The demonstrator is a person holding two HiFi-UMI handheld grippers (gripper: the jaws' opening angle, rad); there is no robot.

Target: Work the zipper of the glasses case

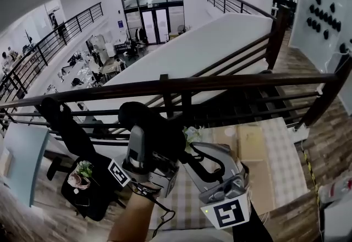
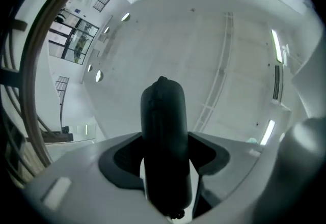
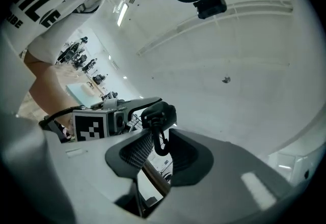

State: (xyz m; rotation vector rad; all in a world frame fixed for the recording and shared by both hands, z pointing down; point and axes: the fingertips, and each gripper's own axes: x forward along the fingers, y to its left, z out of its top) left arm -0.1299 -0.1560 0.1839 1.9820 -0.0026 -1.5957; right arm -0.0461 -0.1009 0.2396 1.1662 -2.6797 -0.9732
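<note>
Black, smooth and round like a fat bean, the glasses case (image 2: 163, 131) stands up between the jaws of my left gripper (image 2: 165, 159), pinched tight. My right gripper (image 3: 155, 151) is spread a little. The small hooked zipper pull (image 3: 159, 139) hangs between its ribbed pads (image 3: 136, 150). I think the zipping is still to do.

Glasses case (image 1: 157, 125) — one. Hand-held grippers — two: left (image 2: 165, 159), right (image 3: 155, 149). Potted plant (image 1: 84, 168) — one. Table (image 1: 278, 150) — one.
</note>
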